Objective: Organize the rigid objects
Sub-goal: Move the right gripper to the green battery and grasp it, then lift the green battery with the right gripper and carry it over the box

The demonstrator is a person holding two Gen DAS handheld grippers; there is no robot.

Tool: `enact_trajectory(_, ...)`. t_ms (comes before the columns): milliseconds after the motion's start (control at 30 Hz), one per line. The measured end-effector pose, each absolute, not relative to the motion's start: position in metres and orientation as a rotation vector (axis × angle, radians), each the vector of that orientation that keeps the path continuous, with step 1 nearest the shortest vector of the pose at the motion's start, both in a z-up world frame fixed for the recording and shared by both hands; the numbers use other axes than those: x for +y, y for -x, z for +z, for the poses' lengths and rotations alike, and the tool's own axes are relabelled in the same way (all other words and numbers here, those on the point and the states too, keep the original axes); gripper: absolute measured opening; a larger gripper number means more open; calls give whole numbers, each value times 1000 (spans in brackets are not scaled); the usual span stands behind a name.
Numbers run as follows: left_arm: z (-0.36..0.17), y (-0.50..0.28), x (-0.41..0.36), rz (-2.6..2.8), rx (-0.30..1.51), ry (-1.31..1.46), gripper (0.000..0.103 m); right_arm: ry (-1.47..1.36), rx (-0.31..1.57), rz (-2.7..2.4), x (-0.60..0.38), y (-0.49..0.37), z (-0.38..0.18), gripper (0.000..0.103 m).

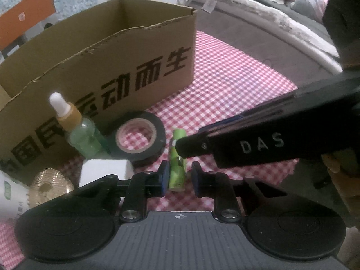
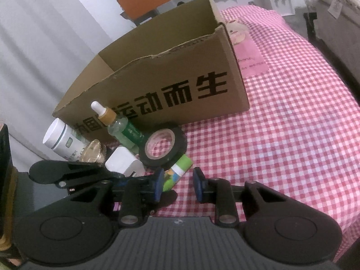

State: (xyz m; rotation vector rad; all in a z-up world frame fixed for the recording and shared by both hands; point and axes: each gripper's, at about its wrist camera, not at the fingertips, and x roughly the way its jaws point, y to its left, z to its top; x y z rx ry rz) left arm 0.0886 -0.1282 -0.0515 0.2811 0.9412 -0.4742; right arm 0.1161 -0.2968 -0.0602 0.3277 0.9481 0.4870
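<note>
- Closing left gripper (image 1: 177, 175), jaws narrow, around green cylindrical tube (image 1: 177, 168) lying on red-checked cloth (image 1: 225, 85); right pad looking just apart.
- Bringing right gripper (image 2: 176, 183) narrow beside same tube, gripping nothing.
- Next, likely lifting into open brown cardboard box (image 1: 126, 51) behind.
- Box contents: cannot tell.

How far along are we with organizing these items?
Done: nothing visibly; cardboard box interior hidden. In hand: left gripper and right gripper bracket the green tube, not clearly clamped. Left: dropper bottle, tape roll, white block, gold disc, white jar, all outside it.
</note>
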Motion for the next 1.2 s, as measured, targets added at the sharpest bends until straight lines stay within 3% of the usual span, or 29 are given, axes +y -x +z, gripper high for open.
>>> enact_trajectory(533, -53, -99, -139, -455, 927, -315, 20, -293, 961, 512, -286, -130, -65, 29)
enact_trajectory(800, -49, -89, -134, -451, 894, -308, 16, -301, 954, 522, -282, -126, -59, 18)
enact_trajectory(1200, 18, -65, -100, -412, 672, -245, 16, -205, 765, 551, -258, -107, 19, 17)
